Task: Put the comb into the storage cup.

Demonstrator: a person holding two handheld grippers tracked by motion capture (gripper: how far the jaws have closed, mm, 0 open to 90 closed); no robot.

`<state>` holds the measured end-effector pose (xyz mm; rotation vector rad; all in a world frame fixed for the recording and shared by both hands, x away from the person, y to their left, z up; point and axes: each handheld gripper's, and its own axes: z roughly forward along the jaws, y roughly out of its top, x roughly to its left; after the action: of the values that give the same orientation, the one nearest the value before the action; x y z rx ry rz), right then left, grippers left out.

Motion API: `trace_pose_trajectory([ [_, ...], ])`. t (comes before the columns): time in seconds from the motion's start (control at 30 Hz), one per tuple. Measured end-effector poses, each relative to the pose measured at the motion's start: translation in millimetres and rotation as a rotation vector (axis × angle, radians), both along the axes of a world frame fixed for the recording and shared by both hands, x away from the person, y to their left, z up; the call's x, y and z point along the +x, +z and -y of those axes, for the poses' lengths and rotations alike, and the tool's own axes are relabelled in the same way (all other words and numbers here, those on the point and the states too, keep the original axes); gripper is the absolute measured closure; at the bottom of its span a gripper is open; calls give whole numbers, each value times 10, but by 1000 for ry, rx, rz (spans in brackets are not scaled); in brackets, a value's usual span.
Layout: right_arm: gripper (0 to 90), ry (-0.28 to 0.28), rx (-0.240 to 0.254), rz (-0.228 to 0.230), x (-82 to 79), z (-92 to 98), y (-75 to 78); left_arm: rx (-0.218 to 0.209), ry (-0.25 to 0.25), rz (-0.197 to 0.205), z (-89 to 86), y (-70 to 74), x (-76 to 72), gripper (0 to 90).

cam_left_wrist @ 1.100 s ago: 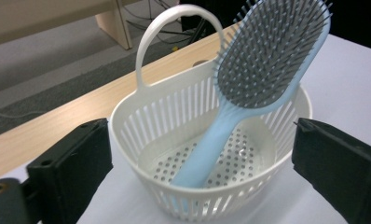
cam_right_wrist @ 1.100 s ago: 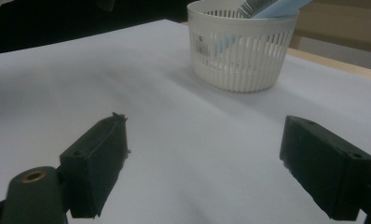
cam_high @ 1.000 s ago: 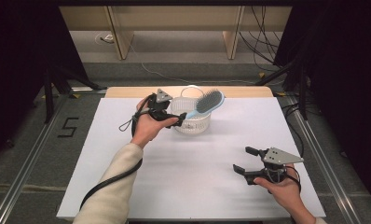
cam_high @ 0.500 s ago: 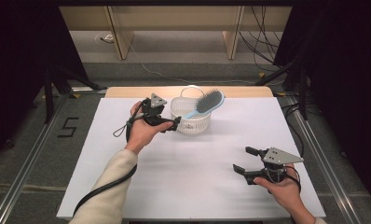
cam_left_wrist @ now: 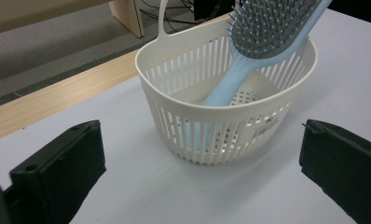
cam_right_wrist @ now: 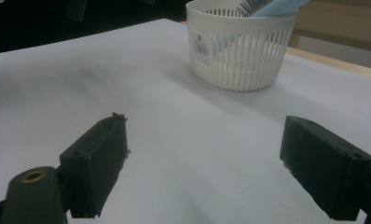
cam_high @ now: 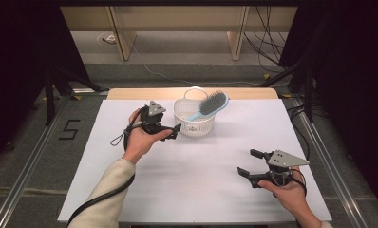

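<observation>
A white slatted basket with a loop handle stands at the far middle of the white table. A light blue hairbrush leans in it, handle down, grey bristled head over the right rim. My left gripper hovers just left of the basket, open and empty. In the left gripper view the basket and hairbrush sit a short way ahead of the wide-apart jaws of the left gripper. My right gripper rests open near the front right, nothing between its jaws; it faces the basket from afar.
A wooden strip runs along the table's far edge. Beyond it are cables on the floor and wooden legs. Metal rails flank the table on both sides.
My left gripper has drawn back from the hairbrush handle, leftward and toward the person. The brush stays leaning in the basket. The right gripper has not moved.
</observation>
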<state>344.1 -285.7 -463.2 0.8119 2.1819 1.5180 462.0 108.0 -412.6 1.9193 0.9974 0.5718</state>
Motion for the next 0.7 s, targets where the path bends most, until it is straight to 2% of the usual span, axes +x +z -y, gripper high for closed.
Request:
trace_pose_trajectory([
  [0.3,160,0,2,1,-1,0,1,-16,-7,-7,-79,-15,-113,0],
  [0.5,161,0,3,2,0,1,2,-21,-2,2,-139,-42,-192,0],
  [0.7,161,1,1,2,-3,2,5,-9,-9,-3,-183,-73,-262,0],
])
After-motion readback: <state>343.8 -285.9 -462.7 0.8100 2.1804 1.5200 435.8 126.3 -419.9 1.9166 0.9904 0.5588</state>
